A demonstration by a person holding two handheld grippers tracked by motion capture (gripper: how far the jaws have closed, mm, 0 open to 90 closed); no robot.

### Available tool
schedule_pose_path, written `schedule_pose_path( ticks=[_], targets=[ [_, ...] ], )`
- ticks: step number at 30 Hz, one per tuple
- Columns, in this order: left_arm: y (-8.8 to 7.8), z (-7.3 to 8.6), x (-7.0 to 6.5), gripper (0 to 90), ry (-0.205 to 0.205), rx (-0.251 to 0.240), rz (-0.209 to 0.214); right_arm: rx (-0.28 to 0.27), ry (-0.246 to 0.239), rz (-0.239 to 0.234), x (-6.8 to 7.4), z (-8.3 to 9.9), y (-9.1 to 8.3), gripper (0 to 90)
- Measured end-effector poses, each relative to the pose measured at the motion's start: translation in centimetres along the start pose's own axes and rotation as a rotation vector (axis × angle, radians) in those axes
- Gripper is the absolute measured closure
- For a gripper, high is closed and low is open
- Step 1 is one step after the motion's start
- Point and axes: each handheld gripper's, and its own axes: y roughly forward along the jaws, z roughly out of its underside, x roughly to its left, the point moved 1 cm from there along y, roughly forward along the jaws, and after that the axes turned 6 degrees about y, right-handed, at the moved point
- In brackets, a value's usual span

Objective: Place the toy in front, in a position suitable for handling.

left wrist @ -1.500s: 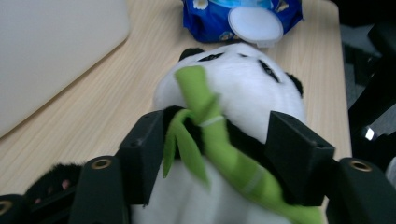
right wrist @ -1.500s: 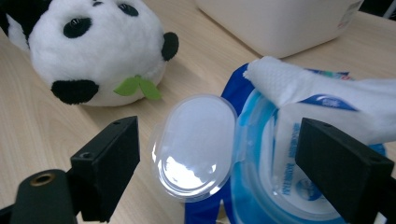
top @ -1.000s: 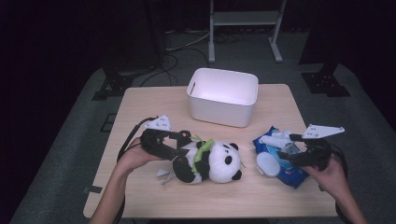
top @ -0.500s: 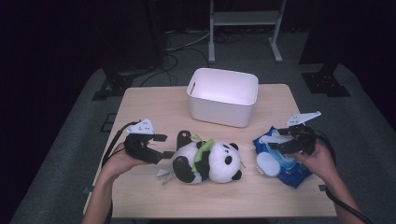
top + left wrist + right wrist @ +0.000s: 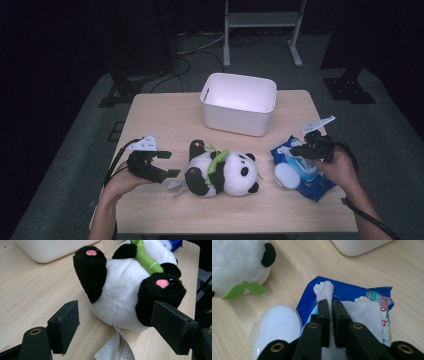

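Observation:
A black-and-white plush panda (image 5: 225, 172) with a green bamboo stalk lies on its back at the middle of the wooden table. My left gripper (image 5: 167, 164) sits just left of its feet. Its jaws have just been opening and stand wide, pads clear of the panda (image 5: 122, 297). At the right lies a blue wet-wipe pack (image 5: 310, 182) with its white lid (image 5: 277, 327) flipped open. My right gripper (image 5: 331, 315) has just closed, and it pinches the white wipe (image 5: 324, 290) that sticks out of the pack (image 5: 352, 293).
A white plastic bin (image 5: 240, 102) stands at the back middle of the table (image 5: 165, 120). The panda's white tag (image 5: 120, 350) trails on the wood near my left jaws. Dark floor, cables and a metal stand lie beyond the far edge.
My left gripper drew back to the left, away from the panda, and its jaws widened. My right gripper shifted in over the wipe pack and closed on the wipe.

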Motion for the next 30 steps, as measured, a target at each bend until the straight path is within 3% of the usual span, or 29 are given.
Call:
schedule_pose_path(
  ticks=[4, 5, 7, 11, 14, 30],
  targets=[
    [0.2, 0.3, 0.0, 21.2, -0.006, 0.009, 0.001, 0.002, 0.020, -0.013, 0.1, -0.1, -0.1, 86.8],
    [0.1, 0.4, 0.1, 21.2, -0.011, 0.022, -0.013, -0.017, 0.022, -0.021, 0.1, -0.1, -0.3, 87.1],
    [0.0, 0.5, 0.1, 21.2, -0.019, -0.004, -0.002, -0.039, 0.033, -0.047, 0.2, -0.1, -0.6, 87.3],
    [0.1, 0.6, 0.1, 21.0, -0.015, 0.003, -0.007, -0.076, 0.059, -0.076, 0.2, -0.2, -1.3, 87.4],
    [0.3, 0.7, 0.0, 20.3, -0.014, 0.002, -0.006, -0.088, 0.074, -0.079, 0.2, -0.3, -1.8, 87.4],
    [0.3, 1.1, -0.3, 19.0, -0.016, -0.019, 0.008, -0.159, 0.062, -0.099, 0.9, -2.5, -5.5, 87.5]
  ],
)
